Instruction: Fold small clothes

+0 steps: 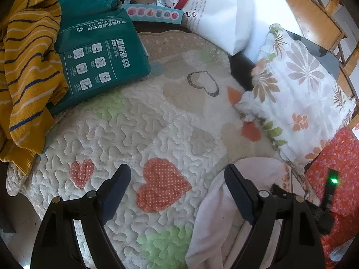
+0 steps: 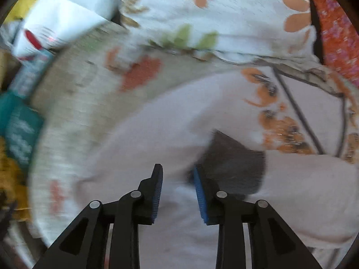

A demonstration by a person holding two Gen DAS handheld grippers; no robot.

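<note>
— Where was the garment just then?

— One pale pink garment (image 2: 170, 134) lay on the heart-patterned quilt (image 1: 139, 125), toward its right-hand edge, just beside the floral pillow (image 1: 298, 94). A dark patch (image 2: 235, 163) showed on it; in the blur I couldn't tell whether that was a lining or a shadow.

— And the grippers?

— The right gripper (image 2: 178, 192) hung over the pink cloth with its jaws parted and nothing between the blue pads, so it was released, not grasping. The left gripper (image 1: 177, 192) stood spread wide over the quilt, one finger above bare quilting near a big orange heart, the other at the garment's near edge. It held nothing either.

— What could have gone wrong from there?

— My guess: the right jaws were only narrowly apart, so a pinch might take just one layer, or none, and the fold would drag crooked. The quilt is soft too; a deep pinch could catch it along with the garment. And the pillow sat so close that the cloth might ride up onto it.

— Count things for me.

— One pink garment, one quilt, one floral pillow, one mustard striped knit (image 1: 27, 71) at the far left corner, one green paper packet (image 1: 101, 53) beside it, one white bag (image 1: 215, 11) at the far edge, two grippers.
</note>
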